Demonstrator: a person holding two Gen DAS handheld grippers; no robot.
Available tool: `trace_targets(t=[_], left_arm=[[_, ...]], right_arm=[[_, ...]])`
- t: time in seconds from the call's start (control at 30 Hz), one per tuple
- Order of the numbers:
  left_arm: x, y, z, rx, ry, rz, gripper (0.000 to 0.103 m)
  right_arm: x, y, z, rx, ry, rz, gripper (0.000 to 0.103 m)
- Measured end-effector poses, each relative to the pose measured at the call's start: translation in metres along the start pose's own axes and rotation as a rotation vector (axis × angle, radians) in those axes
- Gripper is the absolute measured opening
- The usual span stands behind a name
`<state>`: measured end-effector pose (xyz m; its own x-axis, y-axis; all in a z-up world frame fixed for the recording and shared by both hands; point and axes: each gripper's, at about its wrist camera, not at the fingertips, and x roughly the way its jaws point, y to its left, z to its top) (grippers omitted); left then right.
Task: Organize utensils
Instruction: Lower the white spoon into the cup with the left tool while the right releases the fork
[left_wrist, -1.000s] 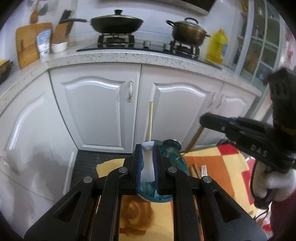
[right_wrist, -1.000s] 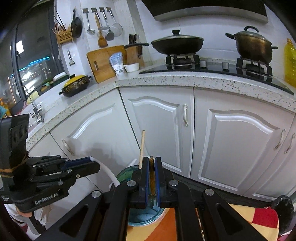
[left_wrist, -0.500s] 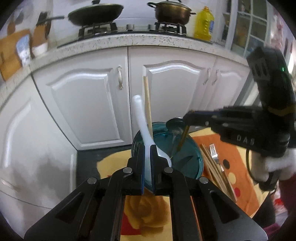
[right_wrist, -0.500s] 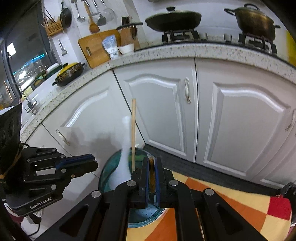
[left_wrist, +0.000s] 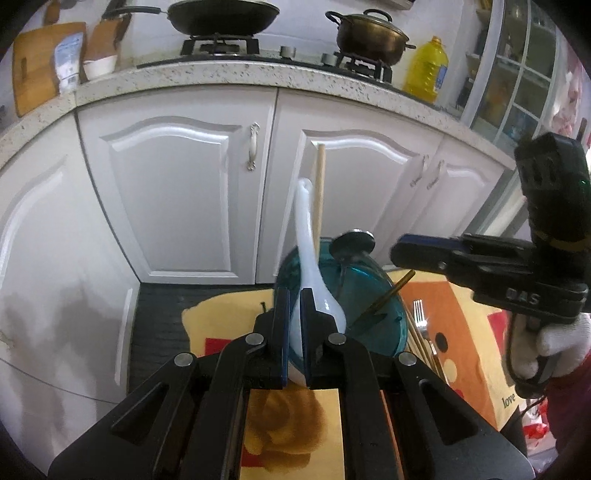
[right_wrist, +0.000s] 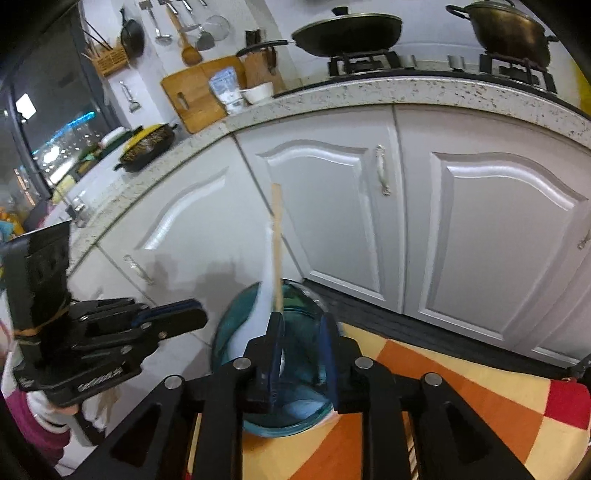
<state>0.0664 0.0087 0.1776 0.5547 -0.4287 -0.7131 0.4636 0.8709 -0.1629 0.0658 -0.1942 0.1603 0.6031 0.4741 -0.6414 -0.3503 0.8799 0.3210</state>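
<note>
In the left wrist view, the left tool (left_wrist: 294, 332) is closed narrow on a white ceramic spoon (left_wrist: 309, 258), its blue pads clamping the spoon near the bowl end while the long handle rises up and away toward the white cabinet doors (left_wrist: 173, 199). The spoon's lower part sits inside a teal glass container (left_wrist: 369, 295) standing on a patterned cloth (left_wrist: 443, 306) of yellow, orange and red. A wooden stick (left_wrist: 319, 192) stands upright in the container just beside the spoon handle, and a dark ladle (left_wrist: 352, 242) leans against the far rim. A brown-handled utensil (left_wrist: 388, 297) lies slanted across the container's mouth, below the right tool (left_wrist: 402, 254), which reaches in from the right, held by a white-gloved hand (left_wrist: 554, 343). A fork (left_wrist: 419, 317) and some chopsticks (left_wrist: 424, 343) lie on the cloth just right of the container. In the right wrist view, the right tool (right_wrist: 301, 354) hovers over the container (right_wrist: 236, 325); its jaws have just been opening and now stand a little apart, with nothing pressed between the pads. The wooden stick (right_wrist: 277, 251) stands up out of the container ahead of them, the blurred white spoon (right_wrist: 264, 295) beside it. The left tool (right_wrist: 192, 317) comes in from the left at the container's rim.
</note>
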Motion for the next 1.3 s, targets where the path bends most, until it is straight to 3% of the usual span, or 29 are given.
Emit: trace_targets(t=[0.17, 0.23, 0.3, 0.4, 0.5, 0.6, 0.73, 1.03, 1.17, 1.3], left_arm=[[0.002, 0.013, 0.017, -0.054, -0.017, -0.016, 0.014], [0.008, 0.016, 0.029, -0.077, -0.028, -0.077, 0.038], [0.014, 0.019, 0.040, -0.093, -0.043, -0.149, 0.045], [0.032, 0.017, 0.056, -0.070, -0.020, -0.200, 0.045], [0.047, 0.012, 0.064, -0.022, 0.003, -0.183, 0.043], [0.059, 0.009, 0.067, 0.007, 0.025, -0.178, 0.022], [0.059, 0.006, 0.065, 0.046, 0.023, -0.174, 0.009], [0.032, 0.012, 0.051, -0.007, -0.019, -0.076, 0.008], [0.019, 0.005, 0.038, 0.017, -0.063, -0.017, 0.008], [0.026, -0.001, 0.029, 0.020, -0.029, -0.012, 0.008]], right_arm=[[0.002, 0.012, -0.008, -0.004, 0.013, 0.024, 0.019], [0.002, 0.012, -0.012, 0.008, 0.018, 0.030, 0.019], [-0.002, 0.011, -0.016, 0.018, 0.017, 0.034, 0.019], [-0.010, 0.008, -0.022, 0.024, 0.015, 0.031, 0.019], [-0.017, 0.002, -0.026, 0.035, 0.011, 0.029, 0.019], [-0.021, -0.004, -0.031, 0.053, 0.014, 0.031, 0.019], [-0.021, -0.012, -0.038, 0.072, 0.028, 0.026, 0.019], [-0.022, -0.017, -0.043, 0.092, 0.034, 0.041, 0.019], [-0.025, -0.012, -0.045, 0.087, 0.030, 0.045, 0.020], [-0.030, -0.010, -0.049, 0.094, 0.026, 0.042, 0.020]])
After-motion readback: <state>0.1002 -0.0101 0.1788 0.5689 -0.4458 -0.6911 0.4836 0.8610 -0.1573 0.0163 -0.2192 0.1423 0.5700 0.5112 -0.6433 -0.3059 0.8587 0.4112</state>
